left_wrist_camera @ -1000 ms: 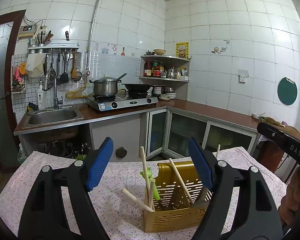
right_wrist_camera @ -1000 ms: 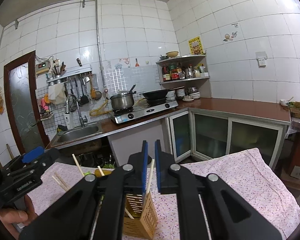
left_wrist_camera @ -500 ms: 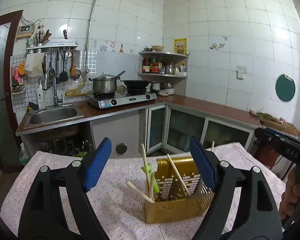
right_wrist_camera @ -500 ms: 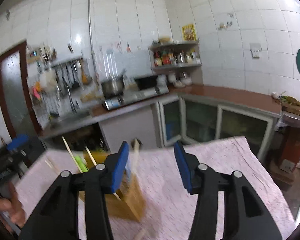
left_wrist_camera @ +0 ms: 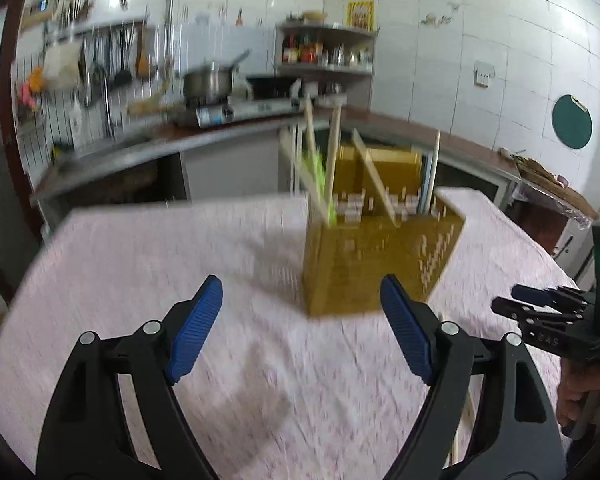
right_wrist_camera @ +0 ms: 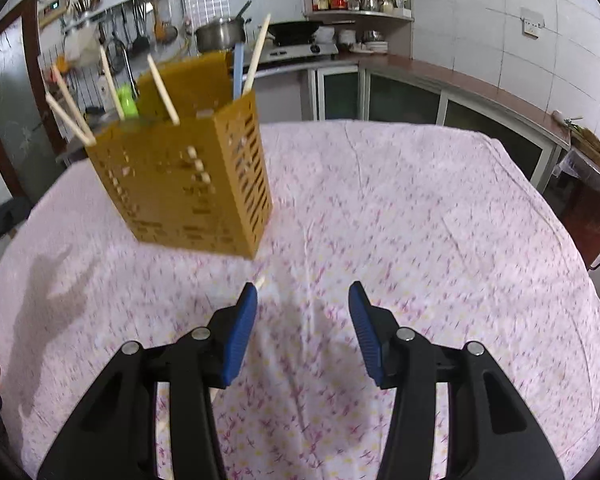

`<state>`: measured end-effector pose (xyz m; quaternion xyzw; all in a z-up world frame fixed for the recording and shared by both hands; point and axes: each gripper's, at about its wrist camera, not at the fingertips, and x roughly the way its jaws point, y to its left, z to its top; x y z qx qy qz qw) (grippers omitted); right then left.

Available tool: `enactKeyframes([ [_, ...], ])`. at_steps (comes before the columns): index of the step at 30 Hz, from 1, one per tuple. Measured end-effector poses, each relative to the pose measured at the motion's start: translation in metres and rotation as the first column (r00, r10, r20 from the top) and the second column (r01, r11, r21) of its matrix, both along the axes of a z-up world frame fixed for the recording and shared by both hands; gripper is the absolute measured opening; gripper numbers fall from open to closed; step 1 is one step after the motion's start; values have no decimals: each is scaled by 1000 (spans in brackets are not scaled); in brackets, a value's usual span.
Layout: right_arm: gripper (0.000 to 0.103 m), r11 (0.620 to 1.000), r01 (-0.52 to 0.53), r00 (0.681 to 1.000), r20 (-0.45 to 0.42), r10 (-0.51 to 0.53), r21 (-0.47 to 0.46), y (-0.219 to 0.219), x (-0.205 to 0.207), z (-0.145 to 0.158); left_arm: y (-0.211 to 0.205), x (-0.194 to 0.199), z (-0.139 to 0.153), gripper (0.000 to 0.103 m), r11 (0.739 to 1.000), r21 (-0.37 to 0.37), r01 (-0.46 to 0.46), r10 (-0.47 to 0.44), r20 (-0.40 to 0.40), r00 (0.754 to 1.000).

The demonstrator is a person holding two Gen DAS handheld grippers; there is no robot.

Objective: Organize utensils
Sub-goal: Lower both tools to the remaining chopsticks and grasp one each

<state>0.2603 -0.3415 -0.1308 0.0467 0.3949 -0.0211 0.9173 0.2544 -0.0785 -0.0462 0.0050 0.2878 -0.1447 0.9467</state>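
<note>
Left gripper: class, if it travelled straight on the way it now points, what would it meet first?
Probably the yellow utensil holder, standing ahead between the fingers of the open left gripper on the tablecloth. Blur makes depth uncertain.

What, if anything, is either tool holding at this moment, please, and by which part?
Nothing is held. The left tool and the right tool are both open and empty, above the tablecloth.

Home kitchen, white glazed wall tiles point(right_wrist_camera: 480, 8) beyond the claws, steel lidded pot point(right_wrist_camera: 219, 34) on a gas stove point(right_wrist_camera: 300, 51) ahead, ladles hanging from a wall rack point(right_wrist_camera: 136, 36) far left, corner shelf of sauce bottles point(right_wrist_camera: 356, 0), brown countertop point(right_wrist_camera: 460, 80) to the right.
</note>
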Motion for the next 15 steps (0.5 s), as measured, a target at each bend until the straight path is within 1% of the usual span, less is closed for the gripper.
enactKeyframes([
  [3,48,1000,24,1000,-12,-23,17,-3,-8,-5,-4,-1,-25,79,999,-31,36,-38,-88,995],
  [5,48,999,38,999,-19,-37,25,-4,-16,-7,-14,-1,-31,79,998,-23,65,-67,-113,991],
  [6,48,999,41,999,-25,-41,32,-2,-18,-7,-23,-2,-31,79,996,-7,86,-86,-113,990],
  [8,48,999,30,999,-39,-28,36,3,-20,-8,-31,-3,-29,79,995,11,95,-93,-101,990],
  [11,46,1000,2,998,-64,-1,10,18,-19,-13,-32,-3,-29,79,997,-13,81,-82,-100,992],
  [15,46,1000,1,995,-98,-1,1,27,-8,-25,-25,-1,-37,79,998,-31,52,-56,-122,991],
])
